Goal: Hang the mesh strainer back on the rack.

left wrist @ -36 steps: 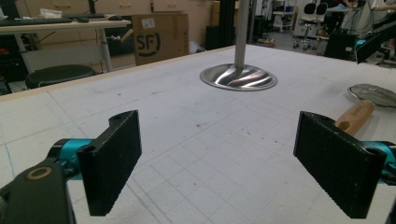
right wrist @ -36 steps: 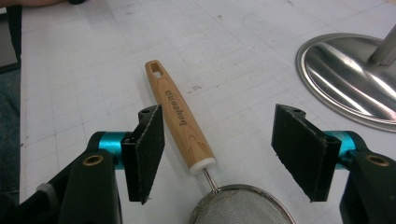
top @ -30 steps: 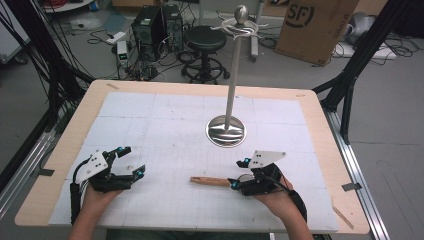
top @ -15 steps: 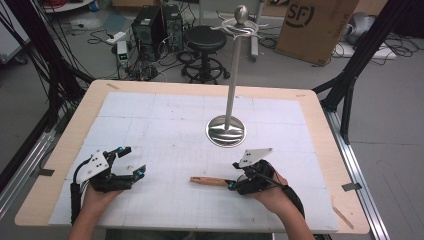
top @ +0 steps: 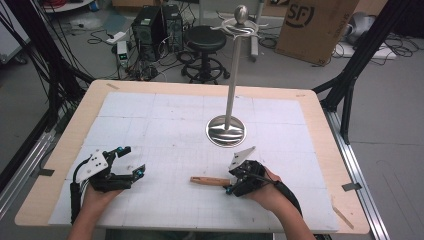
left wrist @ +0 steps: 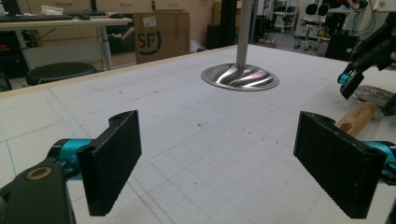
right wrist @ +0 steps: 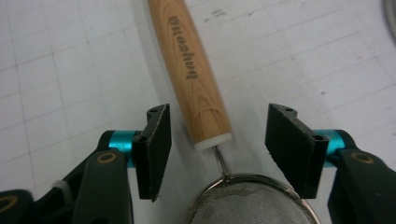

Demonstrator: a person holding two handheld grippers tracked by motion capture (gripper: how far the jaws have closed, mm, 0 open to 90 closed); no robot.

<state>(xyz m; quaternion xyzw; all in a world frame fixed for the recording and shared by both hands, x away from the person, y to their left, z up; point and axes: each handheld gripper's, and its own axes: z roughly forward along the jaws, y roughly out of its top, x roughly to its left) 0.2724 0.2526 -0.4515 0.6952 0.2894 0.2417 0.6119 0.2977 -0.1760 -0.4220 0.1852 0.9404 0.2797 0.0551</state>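
Note:
A small strainer lies on the white mat with its wooden handle (top: 210, 181) (right wrist: 191, 74) pointing left and its wire-mesh bowl (right wrist: 252, 200) under my right hand. My right gripper (top: 231, 188) (right wrist: 217, 140) hovers over the point where handle and bowl join. Its jaws have just been closing, and the handle's end lies between the pads (right wrist: 156, 149) with a gap on each side, so they stand open. My left gripper (top: 134, 160) (left wrist: 224, 158) rests open near the mat's left front with nothing between its jaws. In the left gripper view the handle (left wrist: 357, 116) lies at the right.
A tall metal stand with hooks at its top rises from a round base (top: 226, 131) (left wrist: 240, 77) just beyond the strainer. The mat covers a wooden table (top: 320, 107). Behind the table are a stool (top: 205, 40), a cardboard box (top: 312, 25) and cables on the floor.
My right hand has shifted a little left and down over the strainer, bringing its jaws around the handle's end. The left hand and gripper have stayed still.

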